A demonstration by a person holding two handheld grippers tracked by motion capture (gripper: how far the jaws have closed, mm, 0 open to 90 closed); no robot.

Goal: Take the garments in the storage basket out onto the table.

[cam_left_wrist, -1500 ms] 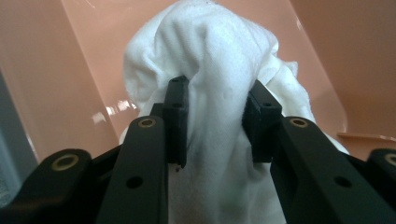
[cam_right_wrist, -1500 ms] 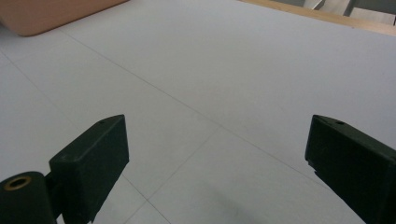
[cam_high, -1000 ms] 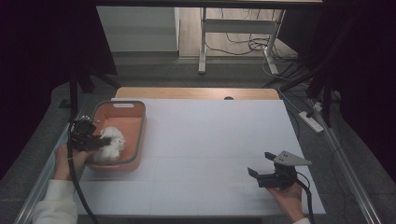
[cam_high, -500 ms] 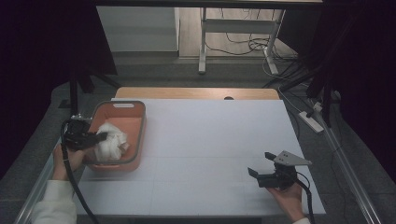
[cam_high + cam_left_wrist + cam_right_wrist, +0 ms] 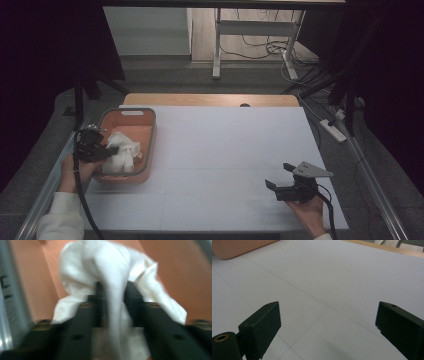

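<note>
High view looks down on a white tabletop (image 5: 220,150) with an orange bin (image 5: 127,145) standing near its left edge. A crumpled white cloth (image 5: 121,152) sits in the bin, bunched toward the bin's near-left part and rising about to the rim. The left hand-held gripper (image 5: 107,151) comes in over the bin's left wall, held by the person's left hand (image 5: 75,170), and its black jaws reach into the cloth.

From the left gripper view, the two black jaws stand close together with a fold of the white cloth (image 5: 112,290) pinched between them; the rest of the cloth drapes over and to both sides of the jaws, with the orange inner walls of the bin (image 5: 185,272) behind it. That picture is blurred, so whether the cloth's lower part touches the bin floor or hangs just above it is hard to say.

The right hand-held gripper (image 5: 280,176) rests low over the near-right part of the tabletop, well apart from the bin, in the person's right hand (image 5: 310,210). In the right gripper view its jaws are spread wide with nothing between them but bare white tabletop (image 5: 332,285), and a corner of the orange bin (image 5: 234,248) shows far off at the upper left.
</note>
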